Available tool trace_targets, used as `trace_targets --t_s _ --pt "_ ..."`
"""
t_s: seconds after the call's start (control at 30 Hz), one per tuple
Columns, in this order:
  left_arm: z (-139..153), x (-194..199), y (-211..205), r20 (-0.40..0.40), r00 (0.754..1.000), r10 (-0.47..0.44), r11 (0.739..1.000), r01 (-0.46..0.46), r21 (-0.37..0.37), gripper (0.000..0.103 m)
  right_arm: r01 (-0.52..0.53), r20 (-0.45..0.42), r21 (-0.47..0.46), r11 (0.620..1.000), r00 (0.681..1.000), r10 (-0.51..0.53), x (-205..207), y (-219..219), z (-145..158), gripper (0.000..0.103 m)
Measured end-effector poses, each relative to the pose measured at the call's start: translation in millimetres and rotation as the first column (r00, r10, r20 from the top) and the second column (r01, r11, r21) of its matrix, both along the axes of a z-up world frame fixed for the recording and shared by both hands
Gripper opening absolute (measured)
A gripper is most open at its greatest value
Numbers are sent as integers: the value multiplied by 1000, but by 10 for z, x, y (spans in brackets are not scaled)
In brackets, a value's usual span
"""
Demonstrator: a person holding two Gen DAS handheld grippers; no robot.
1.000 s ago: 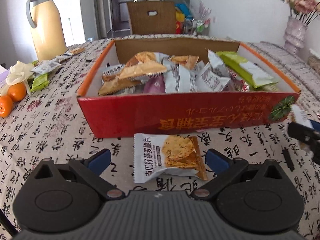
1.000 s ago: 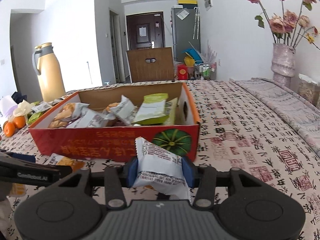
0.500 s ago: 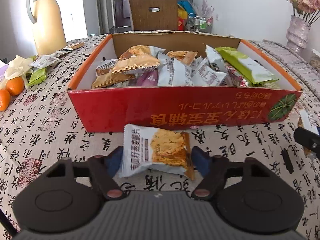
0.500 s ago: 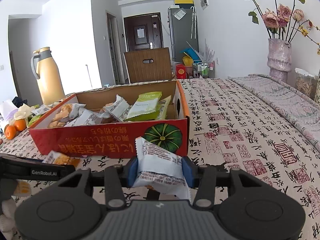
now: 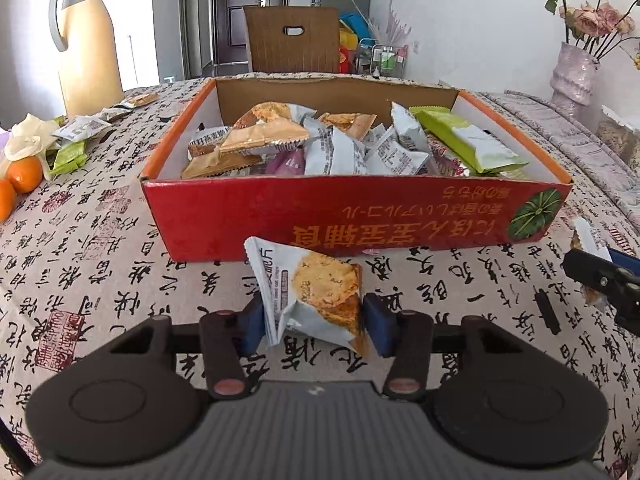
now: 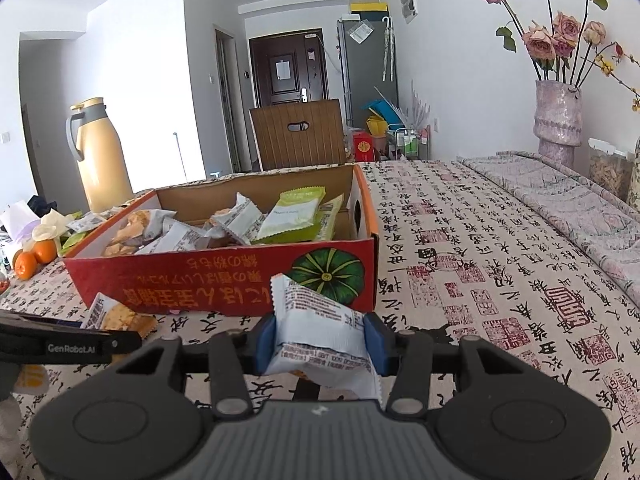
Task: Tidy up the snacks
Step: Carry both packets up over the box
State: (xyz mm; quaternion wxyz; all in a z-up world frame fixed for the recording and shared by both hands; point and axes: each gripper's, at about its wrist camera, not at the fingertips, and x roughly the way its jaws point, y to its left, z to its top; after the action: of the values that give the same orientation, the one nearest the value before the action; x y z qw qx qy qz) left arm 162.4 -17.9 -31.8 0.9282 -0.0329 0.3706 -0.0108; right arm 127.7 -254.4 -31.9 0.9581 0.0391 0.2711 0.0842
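The step in hand is picking up. The left gripper is closing its jaws on a white foil oat-crisp packet that lies on the printed tablecloth, just in front of the red cardboard snack box. The pads press its sides; its long axis runs across the jaws, with one corner toward the box. The right gripper is clamped on a white printed snack packet, which stands tilted. I judge the next move is to lift both over the box wall.
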Motion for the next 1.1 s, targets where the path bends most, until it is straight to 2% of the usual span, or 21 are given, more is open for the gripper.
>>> trace_targets --t_s 0.23,0.47,0.73,1.1 --pt "272 -163 -40 91 995 -42 999 42 2 52 -5 35 -1 1000 999 5 -24 14 96 46" --pt "623 -166 -45 200 978 -58 998 55 21 52 -23 93 -7 1000 995 24 40 84 288 46" --pt "885 55 7 267 963 -33 999 24 38 52 -50 154 -22 998 987 53 276 252 507 46" --pt "1018 530 98 306 952 1 999 -11 30 52 -72 191 -37 997 979 78 820 502 673 46"
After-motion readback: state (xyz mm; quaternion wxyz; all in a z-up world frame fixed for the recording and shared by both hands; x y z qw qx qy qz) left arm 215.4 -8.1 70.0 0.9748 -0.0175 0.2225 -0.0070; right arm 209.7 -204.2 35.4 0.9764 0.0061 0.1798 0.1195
